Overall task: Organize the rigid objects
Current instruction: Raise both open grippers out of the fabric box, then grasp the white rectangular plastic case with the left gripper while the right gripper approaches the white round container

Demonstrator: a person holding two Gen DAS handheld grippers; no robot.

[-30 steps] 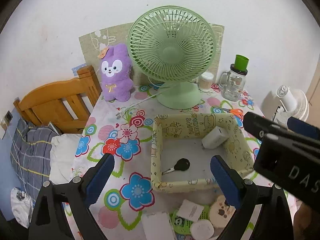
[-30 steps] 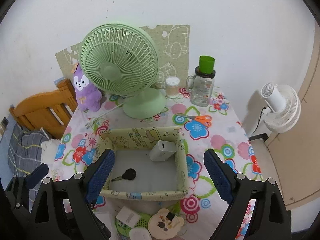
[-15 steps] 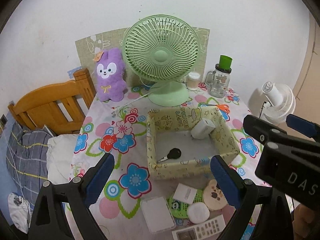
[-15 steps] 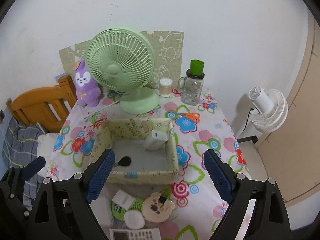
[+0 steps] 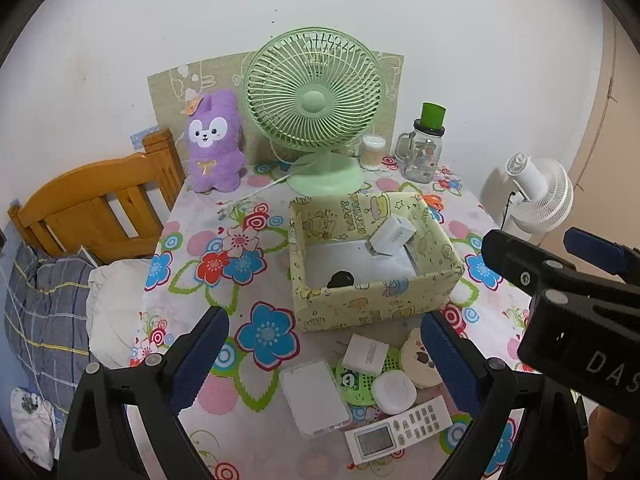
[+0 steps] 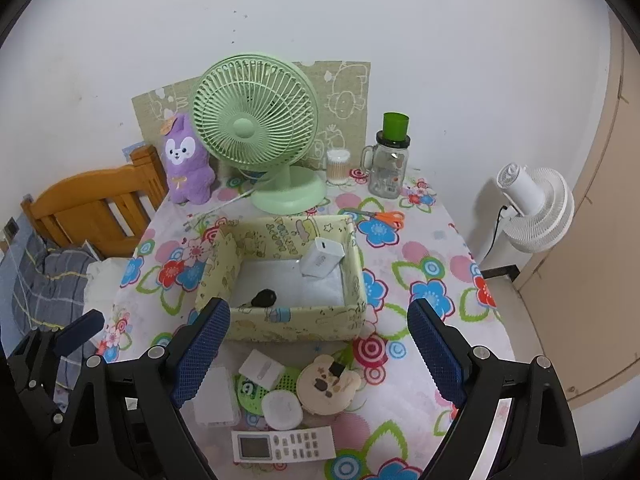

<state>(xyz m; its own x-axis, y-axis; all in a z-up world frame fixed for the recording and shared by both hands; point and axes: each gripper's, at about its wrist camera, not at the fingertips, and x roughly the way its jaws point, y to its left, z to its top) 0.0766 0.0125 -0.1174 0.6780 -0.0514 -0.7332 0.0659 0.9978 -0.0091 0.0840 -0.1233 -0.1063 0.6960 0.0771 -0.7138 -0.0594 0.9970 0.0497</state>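
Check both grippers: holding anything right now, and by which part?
Nothing is held. The left gripper and right gripper are both open and empty, above the table near the yellow box.

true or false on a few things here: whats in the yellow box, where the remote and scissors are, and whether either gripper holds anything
1. The white charger lies inside the yellow box. True.
2. The remote lies inside the box. False: it is on the tablecloth in front of the box.
3. The black key is in the box. True.
4. The right gripper grips the scissors. False: it is open and empty; the scissors lie behind the box.
5. The left gripper is open. True.
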